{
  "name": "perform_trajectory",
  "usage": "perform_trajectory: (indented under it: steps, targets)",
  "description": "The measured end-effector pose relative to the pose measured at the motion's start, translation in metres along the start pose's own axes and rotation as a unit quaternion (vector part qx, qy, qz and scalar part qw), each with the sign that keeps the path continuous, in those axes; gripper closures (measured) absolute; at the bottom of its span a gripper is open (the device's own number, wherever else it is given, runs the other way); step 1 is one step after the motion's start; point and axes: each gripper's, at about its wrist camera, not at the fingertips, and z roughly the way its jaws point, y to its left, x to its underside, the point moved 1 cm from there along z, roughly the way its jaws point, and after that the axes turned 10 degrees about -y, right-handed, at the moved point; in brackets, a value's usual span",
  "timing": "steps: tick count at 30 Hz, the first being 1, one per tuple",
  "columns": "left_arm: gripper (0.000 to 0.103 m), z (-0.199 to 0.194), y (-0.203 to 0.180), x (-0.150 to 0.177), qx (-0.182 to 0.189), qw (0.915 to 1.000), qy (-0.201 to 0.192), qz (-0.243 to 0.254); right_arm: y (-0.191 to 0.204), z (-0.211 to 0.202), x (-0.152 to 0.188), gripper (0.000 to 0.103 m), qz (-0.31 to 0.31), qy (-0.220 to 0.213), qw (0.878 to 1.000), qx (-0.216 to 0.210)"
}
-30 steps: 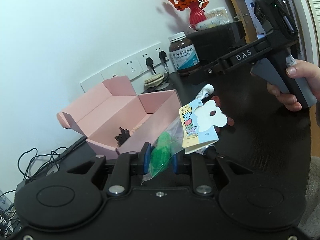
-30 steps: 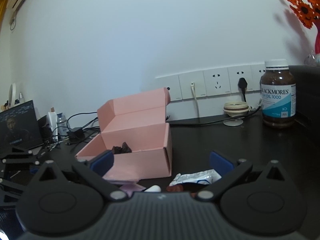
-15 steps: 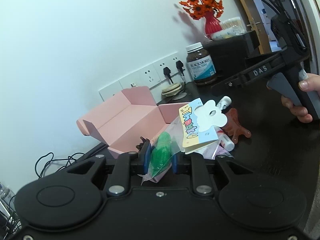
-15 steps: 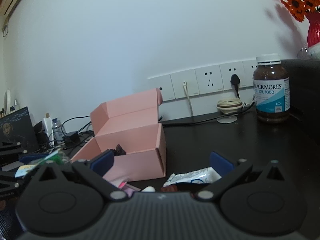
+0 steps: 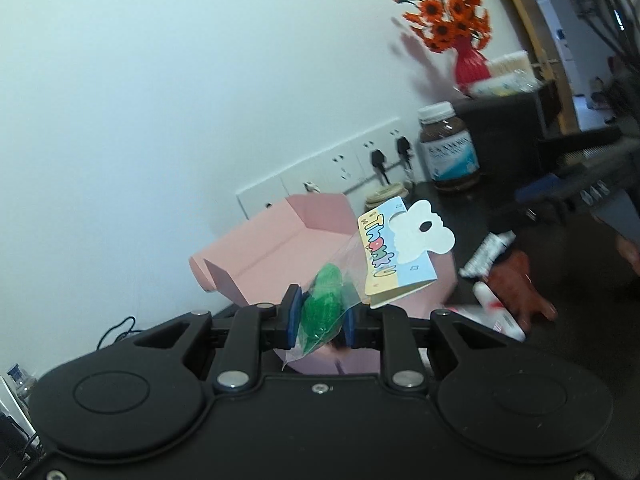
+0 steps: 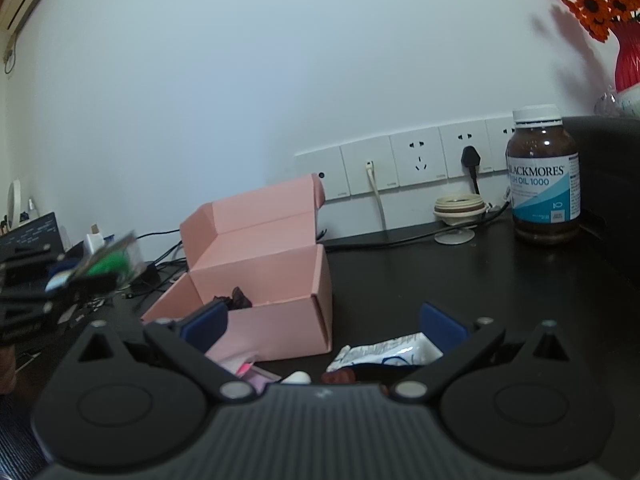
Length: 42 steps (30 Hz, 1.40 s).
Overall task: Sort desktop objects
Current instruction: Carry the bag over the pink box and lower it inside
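White wall and a strip of sockets [image 6: 416, 162] back the dark desk [image 6: 440, 276] we are working on, and we take the pink box [image 6: 256, 280] as our landmark. Its lid is folded back against the wall and its mouth faces up, which we read as the bin for the sorting; something small and dark [image 6: 236, 298] already lies inside.

Left of the box, above the desk, our left claw [image 5: 319, 318] is clamped on a clear bag [image 5: 336, 288] with a green lump in it. The pads pinch the lump itself, so the card header [image 5: 394, 250] flops free on the far side. Held high, the bag should clear the box wall on the way in; that looks to us like the step in hand.

In front of the box, close to us, lie the things not yet sorted: a white wrapper [image 6: 386, 352], a reddish-brown piece [image 5: 520, 288] and a small white tube [image 5: 498, 312], with pink scraps [image 6: 248, 370] touching the box's near wall.

Over that pile our right claw [image 6: 324, 322] hangs with its pads spread wide and nothing between them, likely waiting its turn.

Right of the box, well apart, a brown pill bottle [image 6: 544, 176] stands upright by a black case [image 6: 612, 168], a red vase of orange flowers [image 5: 470, 66] above.
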Motion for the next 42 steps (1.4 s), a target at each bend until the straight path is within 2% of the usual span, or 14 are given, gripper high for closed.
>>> perform_trajectory:
  steps: [7, 16, 20, 26, 29, 31, 33, 35, 37, 39, 40, 42]
  targets:
    - [0.079, 0.048, -0.004, -0.01, -0.019, 0.9993, 0.03, -0.008, 0.0, 0.0, 0.0, 0.001, 0.001, 0.001, 1.0, -0.002]
    - [0.081, 0.101, -0.011, 0.002, -0.009, 0.9972, 0.069, -0.027, -0.001, 0.001, 0.0, 0.001, 0.003, 0.003, 1.0, -0.004]
    - [0.081, 0.112, -0.011, 0.009, -0.004, 0.9956, 0.086, -0.039, -0.003, 0.002, 0.0, 0.001, 0.008, 0.004, 1.0, -0.004]
    - [0.081, 0.114, -0.017, 0.018, 0.012, 0.9937, 0.108, -0.028, -0.002, 0.002, 0.0, 0.001, 0.007, 0.003, 1.0, -0.006]
    - [0.08, 0.115, -0.015, 0.023, 0.004, 0.9927, 0.119, -0.021, 0.0, 0.002, 0.0, 0.001, 0.001, 0.002, 1.0, -0.006]
    - [0.079, 0.115, -0.01, 0.023, -0.019, 0.9926, 0.119, -0.019, 0.001, 0.002, 0.001, 0.001, -0.001, 0.002, 1.0, -0.006]
    - [0.073, 0.114, -0.004, 0.019, -0.05, 0.9931, 0.105, -0.013, 0.001, 0.002, 0.001, 0.001, -0.004, 0.002, 1.0, -0.007]
    - [0.053, 0.111, 0.005, 0.01, -0.071, 0.9936, 0.085, -0.018, 0.002, 0.002, 0.001, 0.001, -0.005, 0.002, 1.0, -0.007]
    - [0.043, 0.105, 0.013, -0.001, -0.085, 0.9942, 0.063, -0.018, 0.002, 0.002, 0.001, 0.001, -0.004, 0.003, 1.0, -0.007]
    - [0.043, 0.098, 0.02, -0.01, -0.084, 0.9949, 0.053, -0.019, 0.001, 0.002, 0.001, 0.001, -0.003, 0.003, 1.0, -0.007]
    - [0.039, 0.095, 0.023, -0.015, -0.082, 0.9952, 0.05, -0.02, 0.001, 0.002, 0.001, 0.001, -0.002, 0.003, 1.0, -0.008]
    - [0.024, 0.086, 0.025, -0.019, -0.073, 0.9957, 0.054, -0.018, 0.001, 0.002, 0.0, 0.001, -0.001, 0.004, 1.0, -0.008]
